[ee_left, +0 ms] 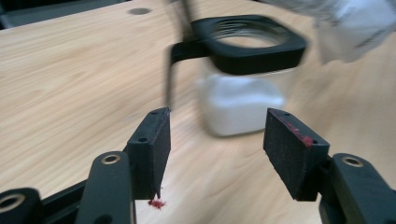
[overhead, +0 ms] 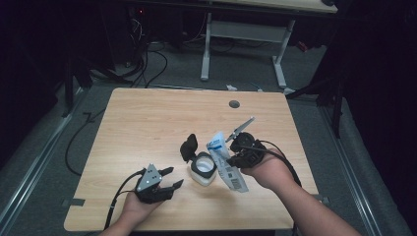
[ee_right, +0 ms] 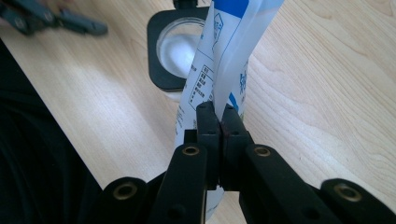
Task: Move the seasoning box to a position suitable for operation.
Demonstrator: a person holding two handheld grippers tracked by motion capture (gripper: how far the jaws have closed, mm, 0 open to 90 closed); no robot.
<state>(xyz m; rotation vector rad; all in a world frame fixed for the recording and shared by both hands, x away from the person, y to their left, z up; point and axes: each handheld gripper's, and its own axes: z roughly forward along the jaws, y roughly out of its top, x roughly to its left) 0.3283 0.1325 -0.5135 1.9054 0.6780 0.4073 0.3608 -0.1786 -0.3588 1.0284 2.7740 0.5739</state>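
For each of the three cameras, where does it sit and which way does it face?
High view: above the person's side, looking forward and down on the wooden table; both forearms and each claw show.
Left gripper view: rides the open left claw, facing the clear square jar with black rim.
Right gripper view: rides the right claw, shut on the white-and-blue plastic pouch.
Shared: jar and pouch.

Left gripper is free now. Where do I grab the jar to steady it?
Grip the jar by its clear body below the black collar, coming level from the left gripper's side. Its open jaws already face the flat sides; the hinged lid hangs behind, and the pouch hangs right.
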